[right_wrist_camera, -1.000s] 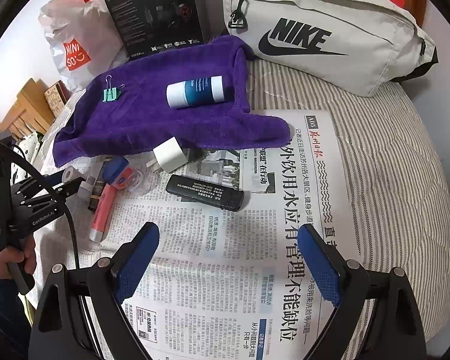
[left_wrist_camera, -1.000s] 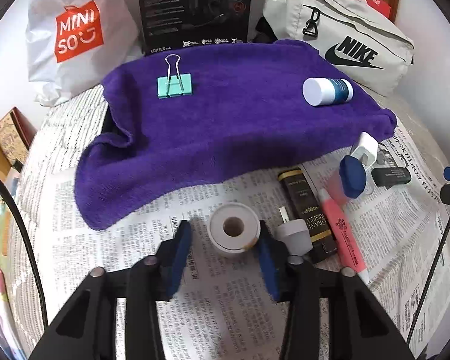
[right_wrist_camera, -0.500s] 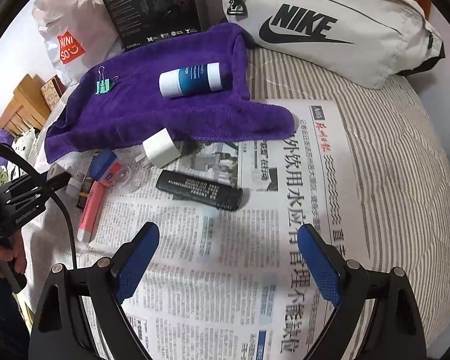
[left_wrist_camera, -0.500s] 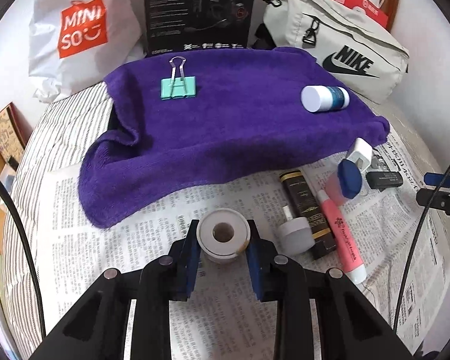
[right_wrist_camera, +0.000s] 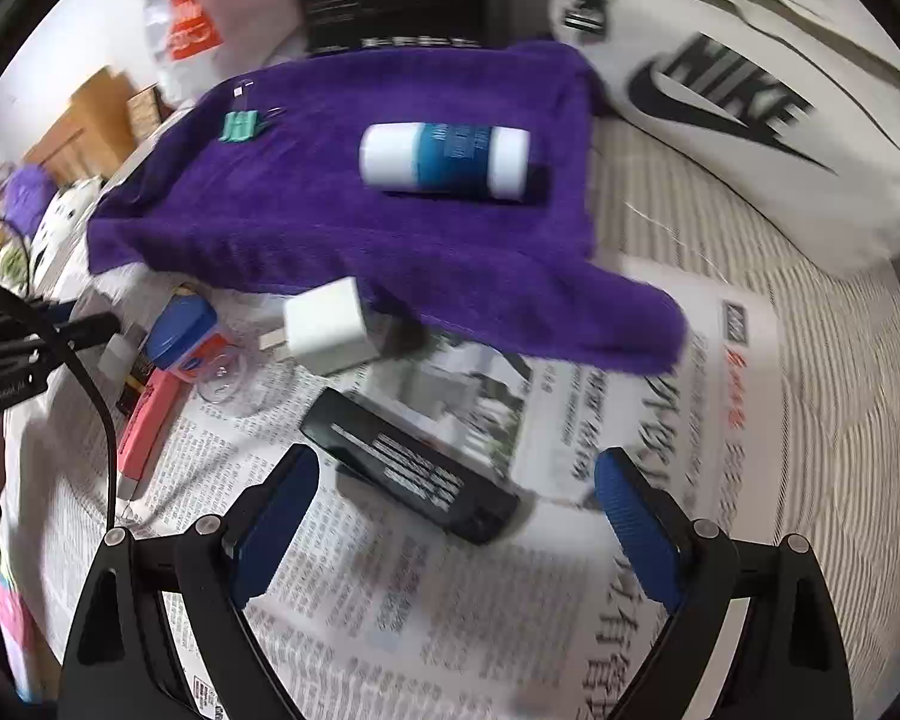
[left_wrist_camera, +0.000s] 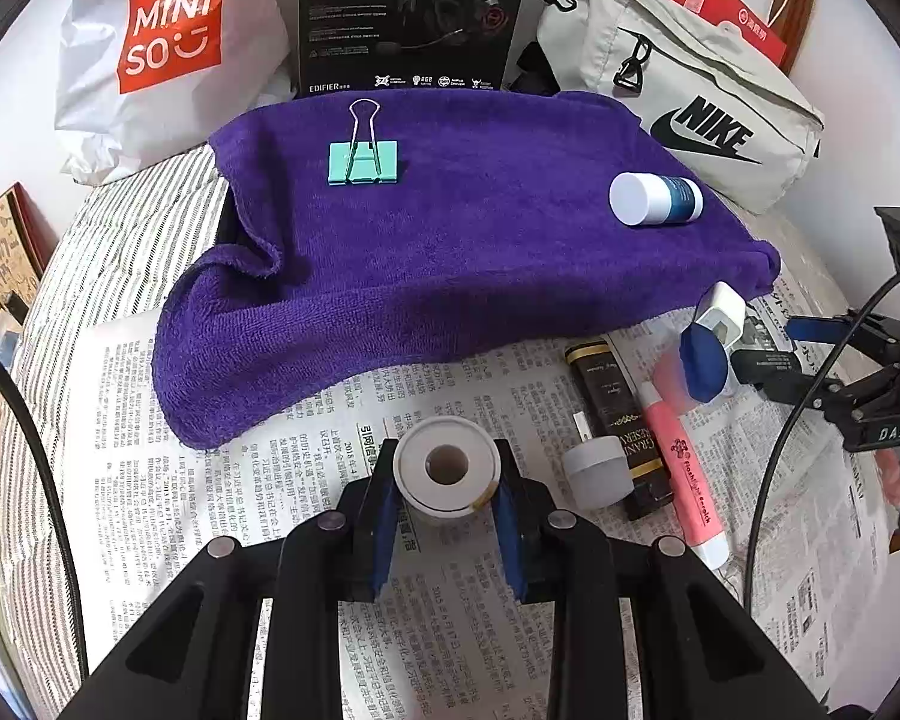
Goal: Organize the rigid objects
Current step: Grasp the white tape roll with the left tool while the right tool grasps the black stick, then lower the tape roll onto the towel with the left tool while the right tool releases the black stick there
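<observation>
Between the blue pads of the left hand-held gripper (left_wrist_camera: 447, 501), seen from the left wrist, a white tape roll (left_wrist_camera: 447, 468) is clamped on both sides, over the newspaper (left_wrist_camera: 222, 480). Just right of it lie a grey cap (left_wrist_camera: 597, 474), a black box (left_wrist_camera: 621, 420) and a pink highlighter (left_wrist_camera: 684, 468). Beyond, a purple towel (left_wrist_camera: 450, 264) carries a teal binder clip (left_wrist_camera: 363, 159) and a white-and-blue bottle (left_wrist_camera: 654, 199). From the right wrist, blurred, the right hand-held gripper (right_wrist_camera: 456, 504) is spread wide and holds nothing; a black rectangular device (right_wrist_camera: 411, 474) lies on the newspaper between its fingers, touching neither. A white charger (right_wrist_camera: 330, 327) sits near the towel's edge.
</observation>
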The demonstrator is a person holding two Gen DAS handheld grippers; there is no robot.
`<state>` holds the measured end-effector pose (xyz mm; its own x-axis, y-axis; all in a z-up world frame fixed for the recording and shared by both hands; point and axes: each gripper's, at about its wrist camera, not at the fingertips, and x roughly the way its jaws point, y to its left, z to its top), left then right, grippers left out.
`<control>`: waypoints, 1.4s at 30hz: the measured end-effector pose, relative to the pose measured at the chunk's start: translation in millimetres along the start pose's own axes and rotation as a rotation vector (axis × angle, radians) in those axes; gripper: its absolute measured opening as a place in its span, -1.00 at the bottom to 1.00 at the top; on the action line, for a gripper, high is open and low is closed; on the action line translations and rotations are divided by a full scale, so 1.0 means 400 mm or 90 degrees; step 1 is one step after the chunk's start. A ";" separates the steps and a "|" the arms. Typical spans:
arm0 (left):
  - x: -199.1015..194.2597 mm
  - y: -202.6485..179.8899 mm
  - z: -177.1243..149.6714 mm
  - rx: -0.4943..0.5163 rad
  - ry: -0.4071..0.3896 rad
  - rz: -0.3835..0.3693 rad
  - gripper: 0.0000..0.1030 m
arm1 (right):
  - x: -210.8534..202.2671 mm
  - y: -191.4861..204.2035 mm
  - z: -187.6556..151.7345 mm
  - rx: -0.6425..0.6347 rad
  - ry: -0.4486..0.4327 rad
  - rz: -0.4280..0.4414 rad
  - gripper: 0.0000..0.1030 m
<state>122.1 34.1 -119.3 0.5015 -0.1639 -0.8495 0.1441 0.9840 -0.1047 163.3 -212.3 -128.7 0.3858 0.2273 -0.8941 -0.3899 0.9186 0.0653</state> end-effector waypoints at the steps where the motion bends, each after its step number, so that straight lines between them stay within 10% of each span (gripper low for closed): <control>1: 0.000 0.001 0.000 -0.002 0.000 -0.002 -0.47 | 0.004 0.005 0.002 -0.011 -0.004 0.000 0.75; 12: 0.003 0.001 0.000 -0.001 0.000 0.000 -0.47 | -0.031 -0.025 -0.032 0.046 0.006 0.024 -0.41; 42: 0.012 -0.014 0.006 0.006 0.013 0.026 -0.47 | -0.024 0.032 -0.020 -0.030 0.018 -0.003 -0.58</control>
<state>125.7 27.8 -121.8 0.4897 -0.1214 -0.8634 0.1320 0.9892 -0.0642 148.0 -205.4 -122.9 0.3639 0.2128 -0.9068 -0.4267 0.9035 0.0408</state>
